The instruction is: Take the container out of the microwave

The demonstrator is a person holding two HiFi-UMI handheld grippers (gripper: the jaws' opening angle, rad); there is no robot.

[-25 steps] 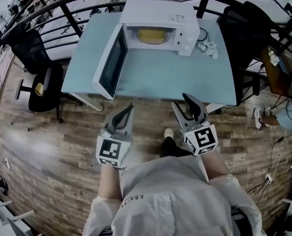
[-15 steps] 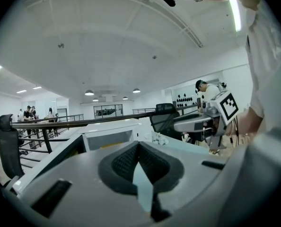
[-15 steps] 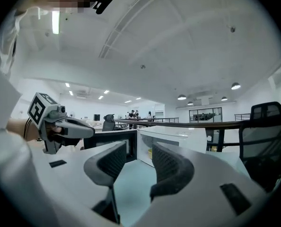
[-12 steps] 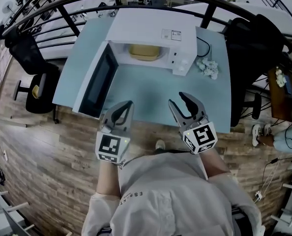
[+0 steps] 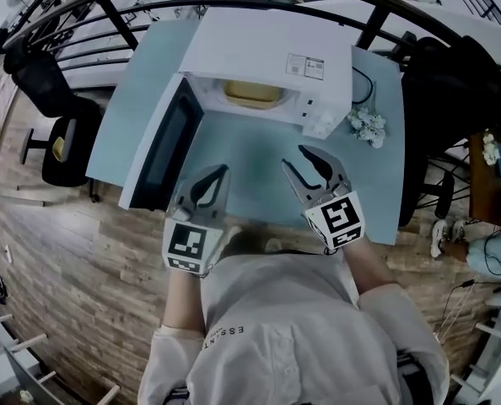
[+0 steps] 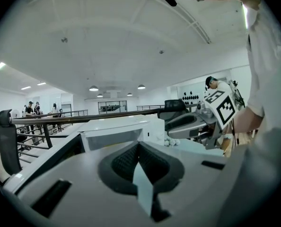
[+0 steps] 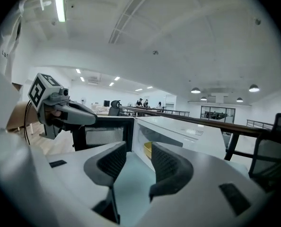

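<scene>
A white microwave (image 5: pixel 267 53) stands at the back of a light blue table (image 5: pixel 259 175), its door (image 5: pixel 162 146) swung wide open to the left. A yellow container (image 5: pixel 252 94) sits inside the cavity; the right gripper view shows only its edge (image 7: pixel 147 149). My left gripper (image 5: pixel 223 170) hovers over the table's front part below the door, jaws shut with nothing between them. My right gripper (image 5: pixel 296 159) is level with it to the right, open and empty, pointing at the microwave (image 7: pixel 178 131). Both grippers are well short of the container.
A white crumpled bundle (image 5: pixel 367 125) and a black cable (image 5: pixel 364 78) lie right of the microwave. A black office chair (image 5: pixel 56 137) stands left of the table and another (image 5: pixel 453 83) to the right. Black railings (image 5: pixel 149 7) run behind the table.
The person has stepped up to the table. Both grippers moved forward from over the wooden floor to over the table's front part. Their jaws look unchanged.
</scene>
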